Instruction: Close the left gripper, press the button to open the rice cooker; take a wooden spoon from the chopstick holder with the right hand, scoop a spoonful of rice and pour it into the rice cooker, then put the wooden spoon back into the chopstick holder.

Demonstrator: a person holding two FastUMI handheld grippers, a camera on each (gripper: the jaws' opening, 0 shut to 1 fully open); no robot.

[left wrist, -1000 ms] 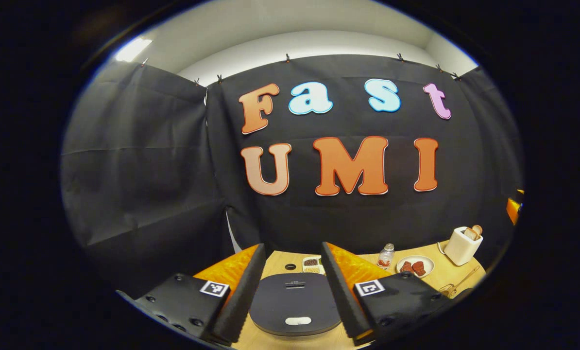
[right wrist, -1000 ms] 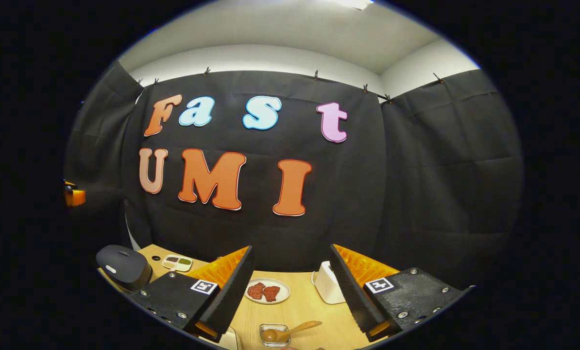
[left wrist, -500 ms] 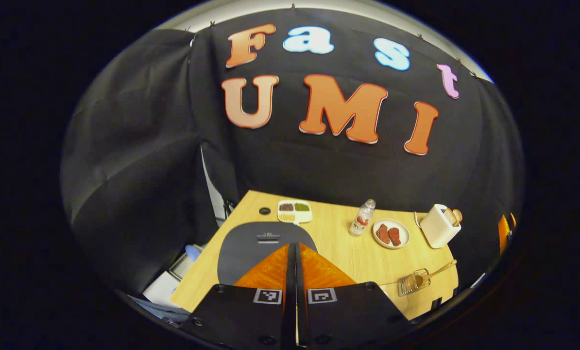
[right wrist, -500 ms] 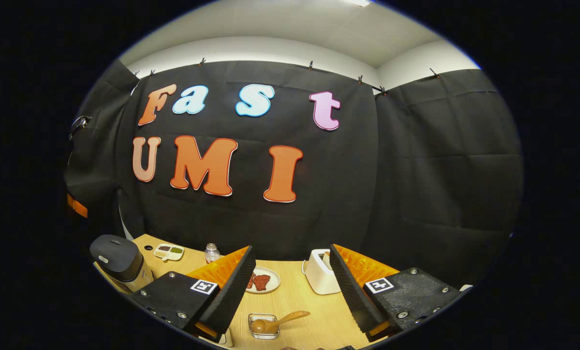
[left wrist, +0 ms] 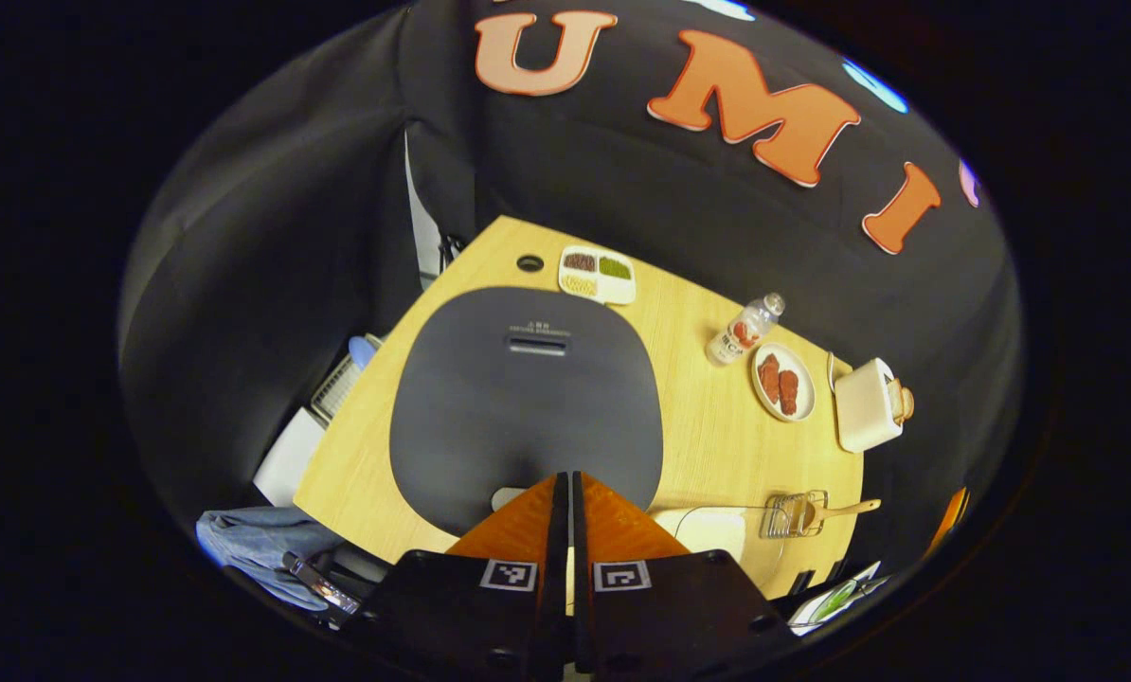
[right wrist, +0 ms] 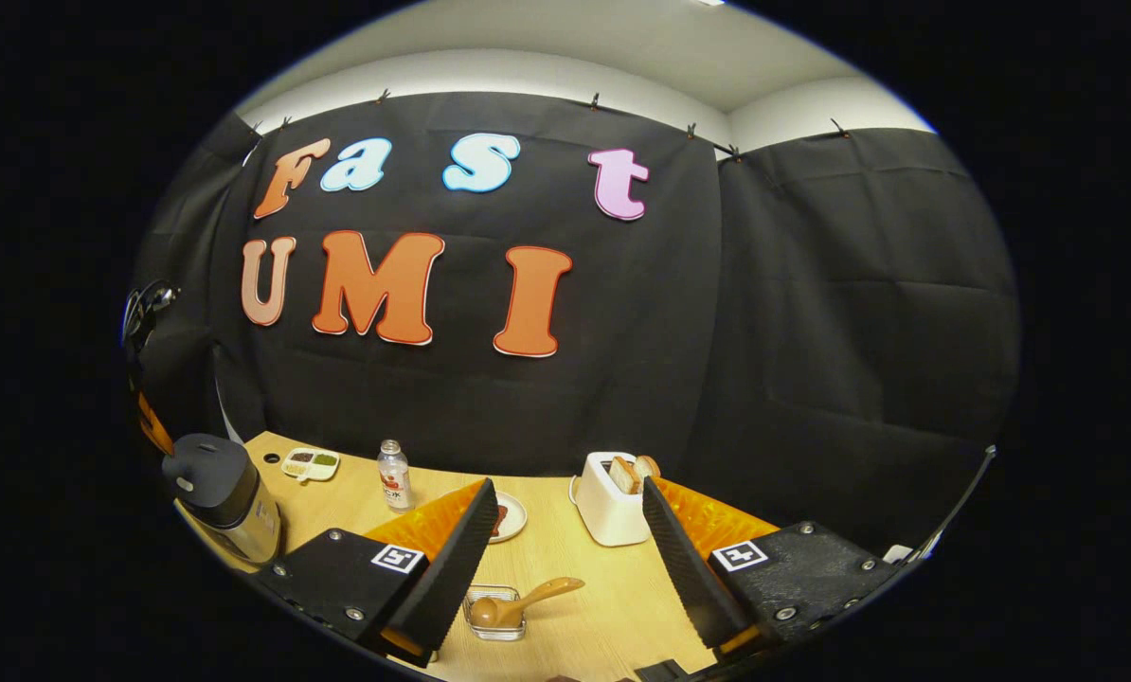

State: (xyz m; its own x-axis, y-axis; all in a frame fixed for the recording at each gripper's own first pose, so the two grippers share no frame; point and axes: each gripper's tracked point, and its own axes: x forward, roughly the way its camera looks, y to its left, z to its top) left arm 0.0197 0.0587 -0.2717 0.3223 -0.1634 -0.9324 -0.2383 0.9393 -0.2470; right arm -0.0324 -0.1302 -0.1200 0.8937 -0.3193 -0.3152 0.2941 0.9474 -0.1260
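In the left gripper view the left gripper (left wrist: 565,493) has its two fingers pressed together with nothing between them, their tips over the near edge of the rice cooker (left wrist: 526,398). Its dark lid is down. A pale button (left wrist: 507,496) sits at the lid's near edge, just at 9 o'clock of the fingertips; whether the tips touch it I cannot tell. From the tips, a clear chopstick holder (left wrist: 797,514) lies at 3 o'clock on the wooden table (left wrist: 708,426), with the wooden spoon (left wrist: 835,511) in it, handle pointing away toward 3 o'clock. At 1 o'clock stand a bottle (left wrist: 744,332), a plate of red pieces (left wrist: 783,381) and a white toaster (left wrist: 869,405). At 12 o'clock, beyond the cooker, is a divided dish (left wrist: 597,274).

In the right gripper view the right gripper (right wrist: 565,545) has its fingers spread wide and empty. Between them, at 6 o'clock, the chopstick holder (right wrist: 494,613) rests on the table (right wrist: 565,568) with the wooden spoon (right wrist: 528,601) lying in it, bowl down. The toaster (right wrist: 609,497) is at 12 o'clock of the gap, the bottle (right wrist: 394,476) at 10 o'clock, the rice cooker (right wrist: 220,493) far off at 9 o'clock.
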